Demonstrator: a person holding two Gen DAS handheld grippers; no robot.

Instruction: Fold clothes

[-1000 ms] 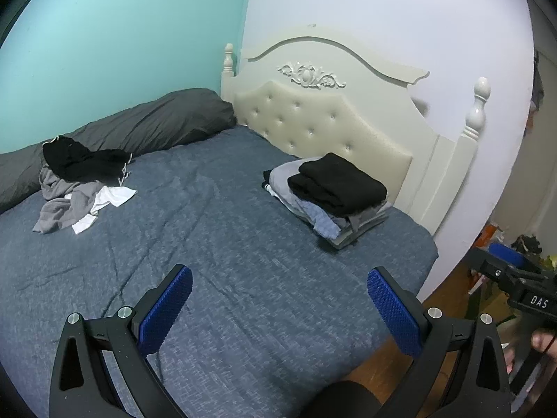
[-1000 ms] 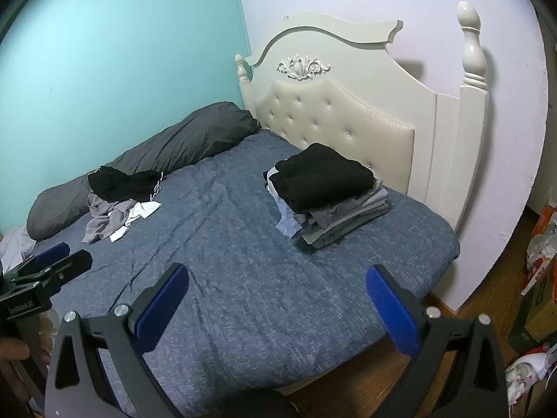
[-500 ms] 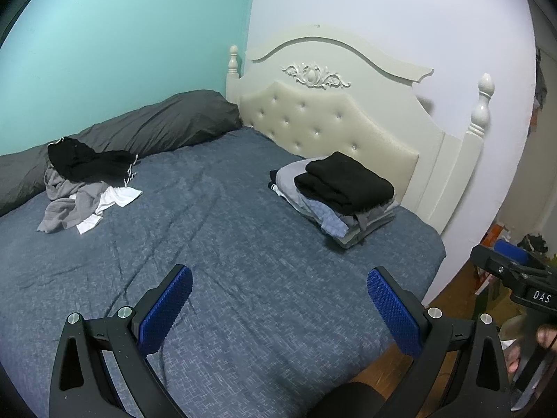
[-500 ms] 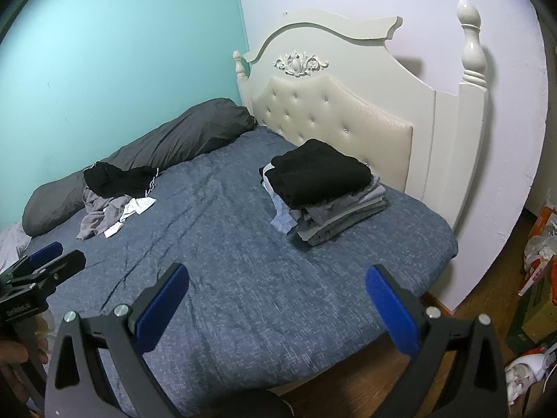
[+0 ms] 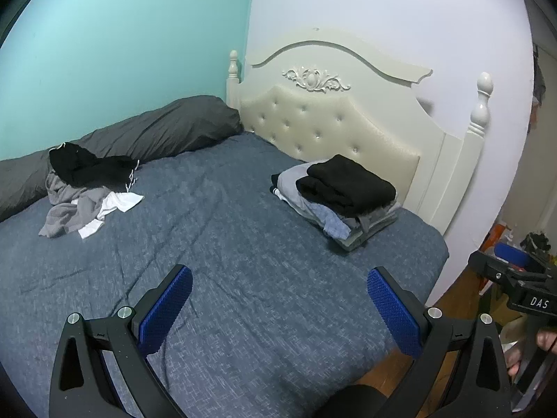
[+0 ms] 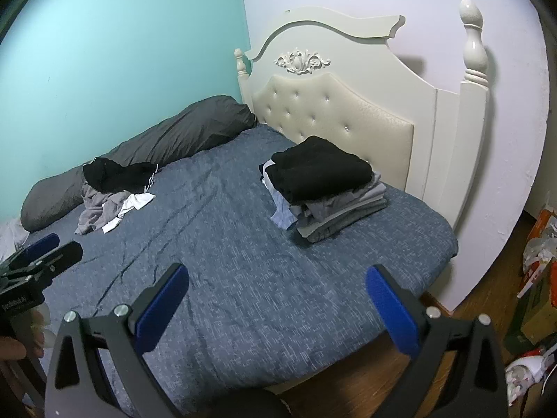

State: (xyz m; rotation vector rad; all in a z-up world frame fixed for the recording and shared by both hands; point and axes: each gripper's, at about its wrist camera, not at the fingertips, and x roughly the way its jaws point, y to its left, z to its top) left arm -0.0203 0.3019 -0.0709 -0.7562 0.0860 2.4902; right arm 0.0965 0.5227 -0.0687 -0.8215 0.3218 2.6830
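Left gripper (image 5: 278,308), right gripper (image 6: 276,304): both spread wide, holding nothing, above near bed (image 5: 243,244) edge. Folded stack (image 5: 343,196) far right by headboard (image 5: 330,129); crumpled heap (image 5: 87,188) far left. Advice: take heap's top black garment alone, spread flat mid-bed.

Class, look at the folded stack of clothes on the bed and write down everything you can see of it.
The folded stack of clothes sits on the blue bed cover, close to the cream padded headboard. A thick black garment lies folded on top. Under it are several flat layers of soft cloth in grey, with pale blue and white edges poking out on the side away from the headboard. The pile is fairly neat, with its lower layers stepped outward. Only the cover touches it; neither hand-held gripper is near.
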